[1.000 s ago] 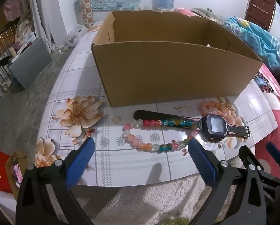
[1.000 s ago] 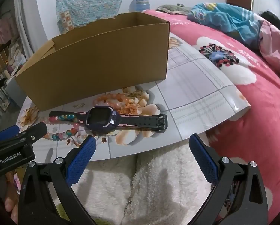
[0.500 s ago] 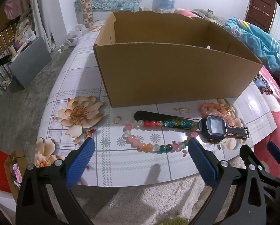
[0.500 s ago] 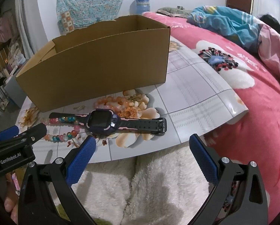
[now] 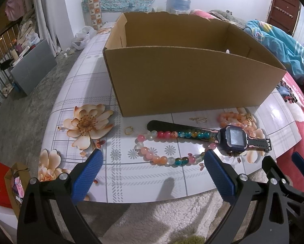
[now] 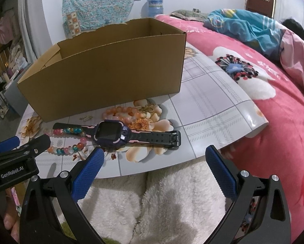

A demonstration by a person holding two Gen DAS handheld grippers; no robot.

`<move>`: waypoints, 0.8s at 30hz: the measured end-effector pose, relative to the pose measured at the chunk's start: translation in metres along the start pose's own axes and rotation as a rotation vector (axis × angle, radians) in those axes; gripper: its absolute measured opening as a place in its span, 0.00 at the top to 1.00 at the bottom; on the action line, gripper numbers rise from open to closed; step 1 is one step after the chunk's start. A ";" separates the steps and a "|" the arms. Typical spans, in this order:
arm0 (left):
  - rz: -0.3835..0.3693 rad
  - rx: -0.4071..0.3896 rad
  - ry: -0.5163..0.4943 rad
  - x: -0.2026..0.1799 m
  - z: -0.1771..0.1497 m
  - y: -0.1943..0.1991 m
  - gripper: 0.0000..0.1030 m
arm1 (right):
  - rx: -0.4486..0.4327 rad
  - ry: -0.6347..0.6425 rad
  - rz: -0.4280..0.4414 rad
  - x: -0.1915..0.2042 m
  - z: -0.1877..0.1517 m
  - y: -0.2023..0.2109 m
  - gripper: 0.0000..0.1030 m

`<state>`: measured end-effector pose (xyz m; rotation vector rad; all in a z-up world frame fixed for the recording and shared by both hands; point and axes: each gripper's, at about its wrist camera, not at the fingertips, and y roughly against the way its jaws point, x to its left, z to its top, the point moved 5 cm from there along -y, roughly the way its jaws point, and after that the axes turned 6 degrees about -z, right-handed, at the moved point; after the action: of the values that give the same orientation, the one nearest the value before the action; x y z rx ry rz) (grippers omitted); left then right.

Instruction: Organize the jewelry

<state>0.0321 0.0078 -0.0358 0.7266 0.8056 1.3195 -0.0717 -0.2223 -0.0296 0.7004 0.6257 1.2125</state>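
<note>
An open cardboard box (image 5: 188, 81) (image 6: 103, 77) stands on the floral table. In front of it lie a purple smartwatch (image 5: 234, 139) (image 6: 111, 133) with a black strap, a multicoloured bead necklace (image 5: 164, 158) (image 6: 70, 149), an orange bead bracelet (image 5: 231, 118) (image 6: 121, 111), a small gold ring (image 5: 128, 130) and a gold clasp piece (image 5: 199, 119) (image 6: 86, 118). My left gripper (image 5: 150, 174) is open near the table's front edge, just short of the necklace. My right gripper (image 6: 155, 170) is open too, below the watch. Neither holds anything.
The table (image 5: 90, 85) ends close in front of both grippers, over a white fluffy rug (image 6: 172, 203). A pink bed (image 6: 274, 101) with a person lying on it borders the table's right side. Paper bags (image 5: 7, 183) sit on the floor at left.
Both grippers have drifted slightly back and up from the table; the jewelry and box have not moved. Jaws stay open.
</note>
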 end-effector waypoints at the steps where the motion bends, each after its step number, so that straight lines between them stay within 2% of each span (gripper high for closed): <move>1: -0.001 -0.001 0.001 0.000 0.000 0.000 0.05 | 0.001 0.000 0.000 0.000 0.000 0.000 0.07; 24: 0.004 0.004 0.004 0.002 -0.002 -0.003 0.05 | 0.005 -0.006 0.000 -0.001 0.000 -0.001 0.07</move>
<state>0.0321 0.0090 -0.0400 0.7291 0.8111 1.3237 -0.0713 -0.2231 -0.0301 0.7081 0.6238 1.2087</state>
